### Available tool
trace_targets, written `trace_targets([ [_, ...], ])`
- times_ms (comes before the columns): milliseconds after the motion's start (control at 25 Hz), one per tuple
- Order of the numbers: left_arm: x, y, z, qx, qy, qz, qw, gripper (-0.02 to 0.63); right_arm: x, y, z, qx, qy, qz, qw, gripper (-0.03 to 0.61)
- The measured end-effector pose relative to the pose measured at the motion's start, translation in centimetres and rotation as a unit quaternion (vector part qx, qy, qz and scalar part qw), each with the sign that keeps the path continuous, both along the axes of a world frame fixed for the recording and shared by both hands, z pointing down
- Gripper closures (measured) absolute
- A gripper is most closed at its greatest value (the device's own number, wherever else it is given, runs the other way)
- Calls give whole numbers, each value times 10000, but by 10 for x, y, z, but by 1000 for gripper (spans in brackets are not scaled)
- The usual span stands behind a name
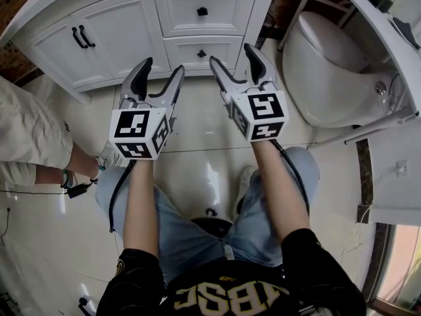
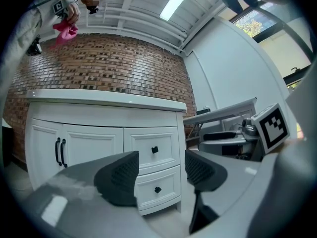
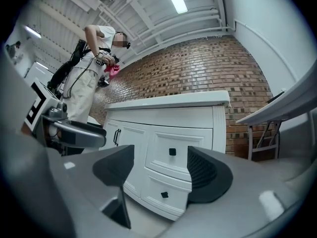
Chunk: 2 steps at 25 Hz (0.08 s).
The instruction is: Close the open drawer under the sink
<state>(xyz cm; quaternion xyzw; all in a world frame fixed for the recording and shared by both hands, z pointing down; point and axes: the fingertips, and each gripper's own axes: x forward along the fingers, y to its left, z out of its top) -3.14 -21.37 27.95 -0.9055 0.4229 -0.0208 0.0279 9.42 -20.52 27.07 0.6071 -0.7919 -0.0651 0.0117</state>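
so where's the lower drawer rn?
Head view, top centre: the lower drawer sits in the white cabinet's right column, directly under the upper drawer and right of the double doors.

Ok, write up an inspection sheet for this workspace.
Surface: glossy tiled floor, bare before the cabinet.
Job's things: white cabinet; upper drawer and lower drawer, neither plainly pulled out.
Clutter: nothing seen.
Grippers: left gripper and right gripper open, empty, short of the cabinet.
Cables: black cable hangs from the left gripper.
Surroundings: toilet at right, brick wall, second person at left.
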Motion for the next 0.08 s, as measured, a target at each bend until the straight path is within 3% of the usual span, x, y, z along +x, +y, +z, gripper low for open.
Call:
trace_targets([
  [80, 0, -1, 0, -1, -2, -17, 10000, 319, 2, 0, -1, -1, -1, 21, 10000, 249],
])
